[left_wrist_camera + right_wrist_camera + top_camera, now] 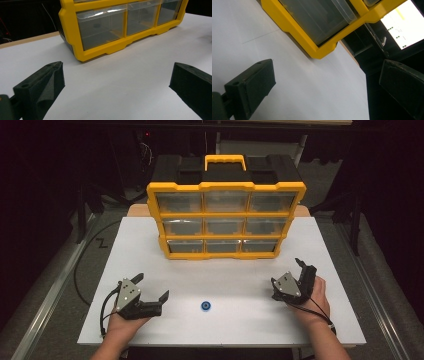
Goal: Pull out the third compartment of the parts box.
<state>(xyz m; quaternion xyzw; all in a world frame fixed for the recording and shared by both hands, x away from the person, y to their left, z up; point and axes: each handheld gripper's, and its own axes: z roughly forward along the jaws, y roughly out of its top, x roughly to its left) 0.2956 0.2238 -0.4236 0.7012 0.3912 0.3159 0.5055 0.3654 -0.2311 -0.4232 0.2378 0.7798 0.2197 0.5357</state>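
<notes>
A yellow organizer case [225,217] with clear drawers and a yellow handle stands upright at the back of the white table [150,265]. A small blue round part [205,306] lies near the front edge, between my hands. My left gripper [151,286] rests at the front left, open and empty, left of the blue part. My right gripper [286,271] sits at the front right, open and empty. In the left gripper view the case's lower drawers [101,26] lie ahead of the spread jaws. The right gripper view, tilted, has the case's bottom corner [322,51].
The table's right edge falls off to a dark floor [382,105], and a lit screen [402,22] glows beyond it. Black cables [85,265] trail along the floor on the left. Bare table surface lies between the case and my hands.
</notes>
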